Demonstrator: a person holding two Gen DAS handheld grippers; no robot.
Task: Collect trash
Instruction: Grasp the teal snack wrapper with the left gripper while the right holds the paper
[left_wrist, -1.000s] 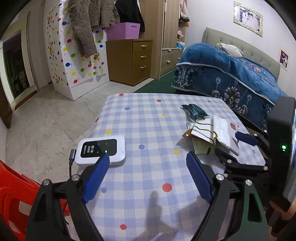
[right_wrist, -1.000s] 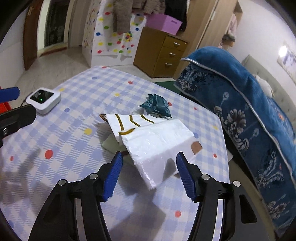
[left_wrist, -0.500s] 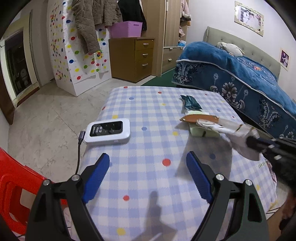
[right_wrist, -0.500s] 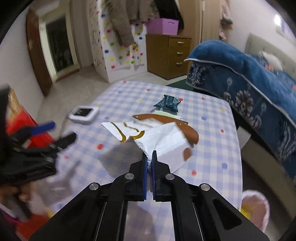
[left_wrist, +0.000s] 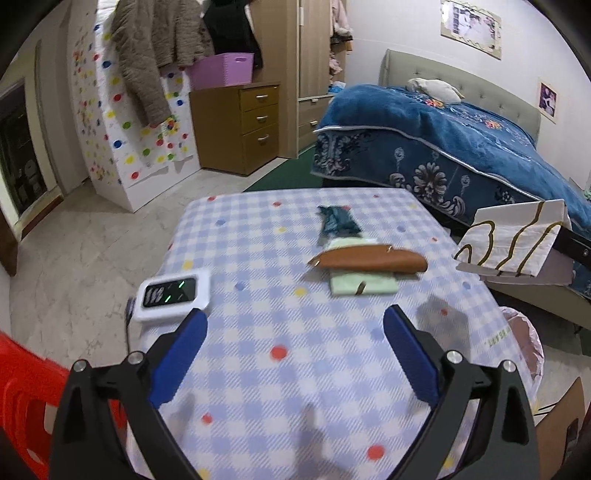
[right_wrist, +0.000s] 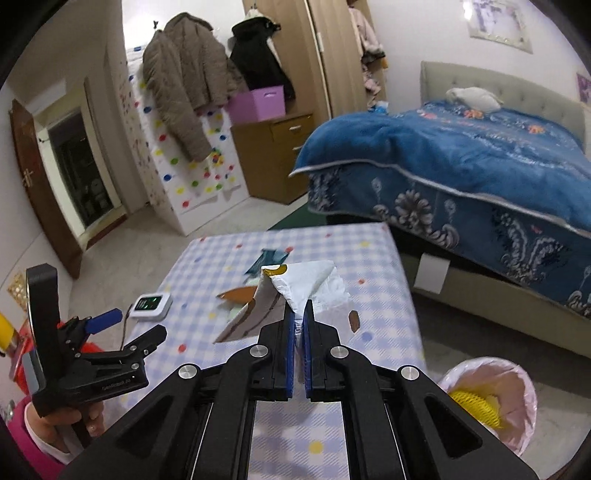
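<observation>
My right gripper (right_wrist: 298, 314) is shut on a white wrapper (right_wrist: 314, 284) with gold-brown lines and holds it up off the checked table (right_wrist: 373, 258). In the left wrist view the wrapper (left_wrist: 513, 240) hangs past the table's right edge. On the table lie a teal wrapper (left_wrist: 338, 219), a brown strip (left_wrist: 369, 260) and a pale green piece (left_wrist: 364, 284) under it. My left gripper (left_wrist: 295, 325) hovers over the near part of the table, its jaws opening with nothing between them. A bin with a pink liner (right_wrist: 491, 398) stands on the floor at the right, a yellow net (right_wrist: 476, 406) inside.
A white device (left_wrist: 173, 295) with green lights and a cable lies near the table's left edge. A red chair (left_wrist: 26, 387) stands at the near left and a cardboard box (left_wrist: 561, 424) at the near right. The blue-covered bed (left_wrist: 461, 147) runs close along the table's right.
My right gripper shut on the white wrapper, then lifted it off the table and carried it right. The left gripper drew back a little and its jaws widened.
</observation>
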